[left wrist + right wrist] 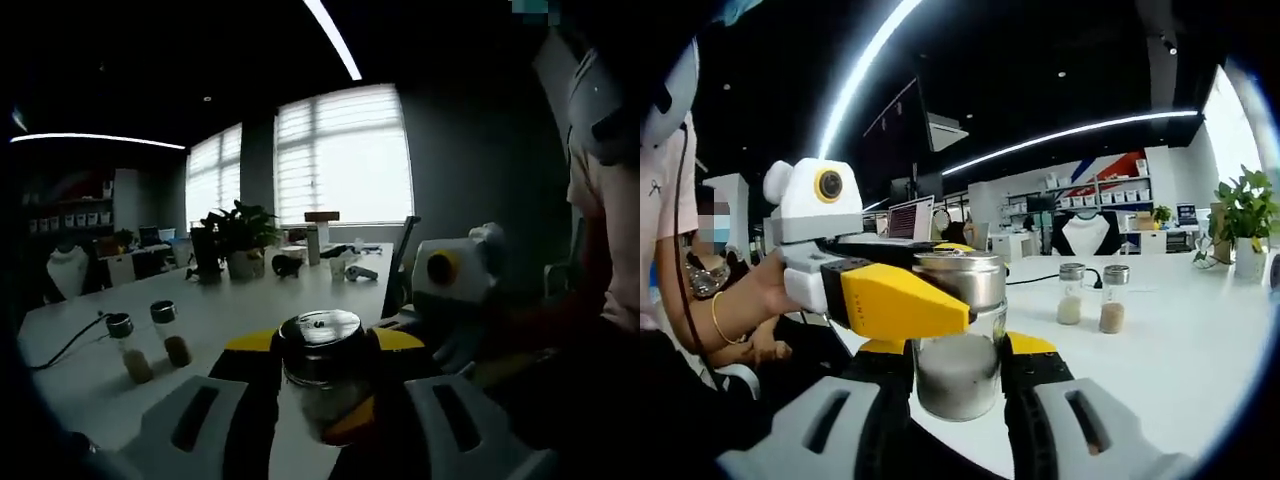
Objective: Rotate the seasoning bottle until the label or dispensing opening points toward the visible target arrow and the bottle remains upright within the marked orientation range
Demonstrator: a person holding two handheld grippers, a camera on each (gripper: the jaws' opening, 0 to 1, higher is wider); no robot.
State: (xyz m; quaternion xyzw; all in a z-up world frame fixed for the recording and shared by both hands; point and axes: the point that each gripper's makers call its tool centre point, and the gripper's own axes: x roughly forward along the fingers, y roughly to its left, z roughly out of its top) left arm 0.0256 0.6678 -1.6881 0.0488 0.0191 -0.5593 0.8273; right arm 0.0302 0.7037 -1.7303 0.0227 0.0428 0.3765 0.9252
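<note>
Both your tongs are on the one seasoning bottle (958, 340). The right tongs (958, 385) are clamped on its glass body low down, jaws pressing either side. The left tongs (902, 300) reach in from the side of the right gripper view and close on the upper part, just under the metal cap (960, 272). In the left gripper view the same bottle (322, 385) sits between the left tongs (322, 395), cap toward the camera. That split hold looks deliberate: one pair steadies the bottle upright while the other can turn it about its axis.

You hold the bottle near the table's (1200, 350) near edge, above or just at its surface; I cannot tell whether the base touches. No target arrow can be made out, so judge the heading carefully.

Count: one bottle in hand, and two smaller shakers (1090, 297) standing side by side, well apart from it, toward the middle of the table. One potted plant (242, 240) stands at the far edge.
</note>
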